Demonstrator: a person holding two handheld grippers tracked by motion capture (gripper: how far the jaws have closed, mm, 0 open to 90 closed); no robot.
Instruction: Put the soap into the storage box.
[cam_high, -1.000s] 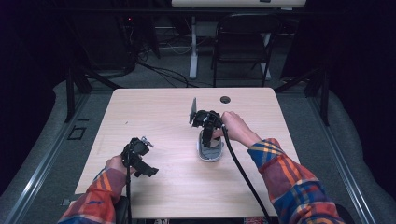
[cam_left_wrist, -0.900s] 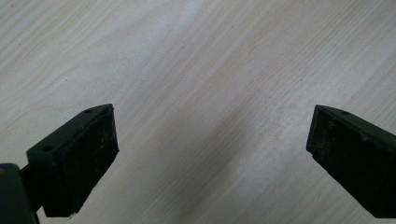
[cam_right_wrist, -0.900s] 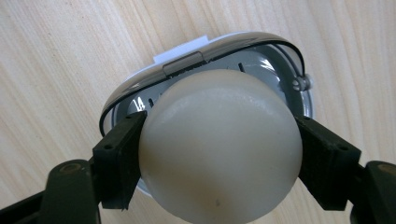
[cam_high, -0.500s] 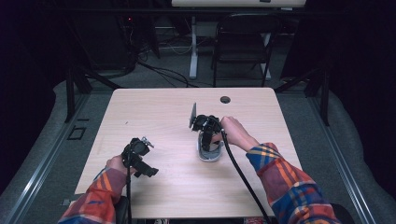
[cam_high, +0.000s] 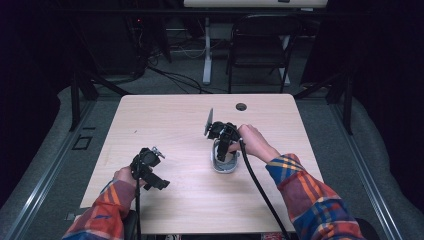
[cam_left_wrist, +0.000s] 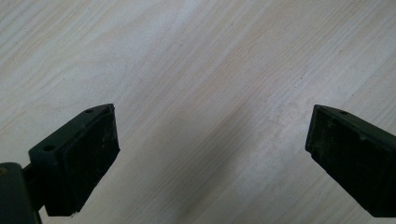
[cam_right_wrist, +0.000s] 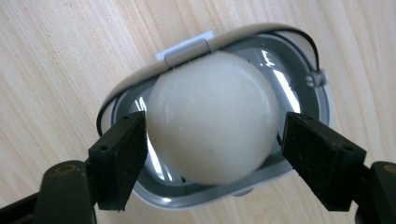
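A white egg (cam_right_wrist: 212, 116) rests in an oval white-and-grey holder (cam_right_wrist: 261, 32) on the light wooden table (cam_high: 165, 115). My right gripper (cam_right_wrist: 215, 154) points down over it, its pads (cam_right_wrist: 123, 158) flanking the egg with a thin gap on the right side. In the high view the right gripper (cam_high: 222, 144) hangs over the holder (cam_high: 225, 167) at the table's middle. My left gripper (cam_high: 156, 181) hovers near the front left, held by a hand. Its jaws stand wide apart over bare wood, as the left gripper view (cam_left_wrist: 210, 149) shows, with nothing between them.
A round black cable hole (cam_high: 241, 106) sits near the table's far edge. Behind the table stand a dark chair (cam_high: 260, 45) and a white post on a floor with cables. Black cables trail from both grippers toward the front edge.
The right gripper has sunk very slightly over the holder. The left gripper has barely moved.
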